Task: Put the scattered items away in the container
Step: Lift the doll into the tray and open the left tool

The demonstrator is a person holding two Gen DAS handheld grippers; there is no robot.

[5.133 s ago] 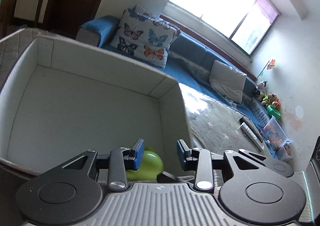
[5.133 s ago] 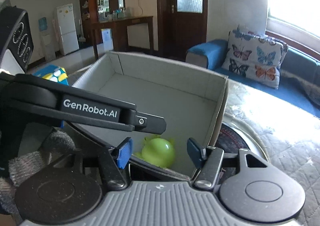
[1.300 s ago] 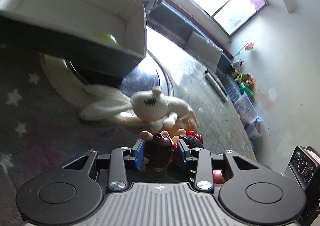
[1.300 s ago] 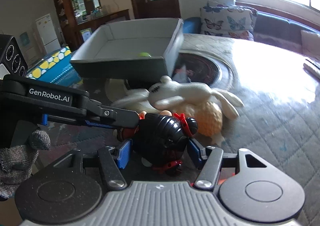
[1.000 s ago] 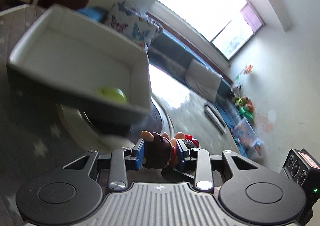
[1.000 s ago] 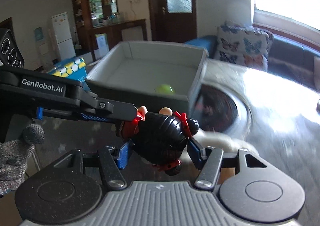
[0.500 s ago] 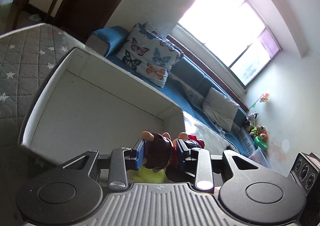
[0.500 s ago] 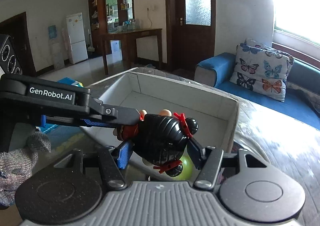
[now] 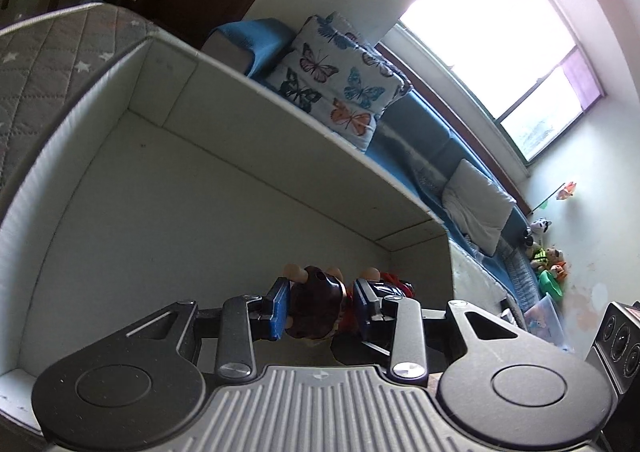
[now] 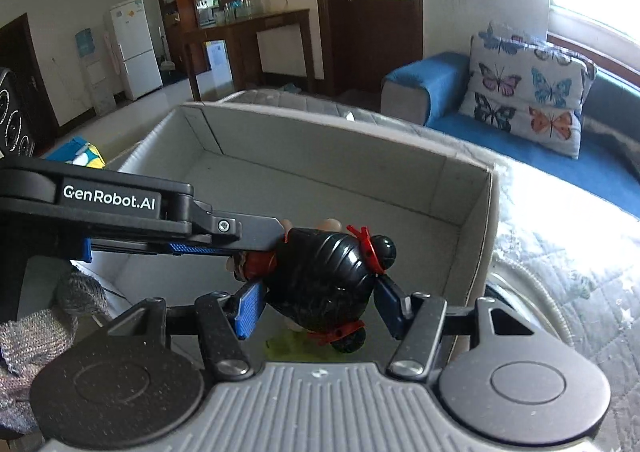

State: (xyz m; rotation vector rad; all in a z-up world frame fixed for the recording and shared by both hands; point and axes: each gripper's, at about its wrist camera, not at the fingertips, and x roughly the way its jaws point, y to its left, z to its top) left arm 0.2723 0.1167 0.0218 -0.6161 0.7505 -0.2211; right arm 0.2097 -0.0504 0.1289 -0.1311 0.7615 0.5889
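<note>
Doll [image 10: 320, 284], a small figure with black ribbed hair and red hair ties, is held by both grippers at once, above the open container [image 10: 472, 219].

Right gripper [image 10: 316, 306]: blue pads pressed on either side of the doll's head, jaws at a narrow-to-middling spread set by the head's width. Head fills the gap between the pads.

Left gripper [image 9: 322, 306]: blue pads closed on the doll's dark brown, rounded lower part, with pale hands or feet poking out just beyond the fingertips. In the right wrist view this gripper enters from the left, its finger [image 10: 256, 230] lying against the doll's side. A hand in a grey knit glove [image 10: 48, 316] shows at lower left.

Container: pale grey box with upright walls, resting on a grey quilted surface [image 9: 44, 63] with star prints. Doll sits over the box's near-right part, close to the near wall; I cannot tell if it touches the floor of the box.

Green ball-like toy [image 10: 288, 344]: lies inside the container, directly under the doll, mostly hidden by the right gripper body.

Background: blue sofa [image 10: 440, 79] with butterfly cushion [image 10: 528, 91] behind the container; bright window [image 9: 492, 31]; white fridge [image 10: 132, 47] far left.
</note>
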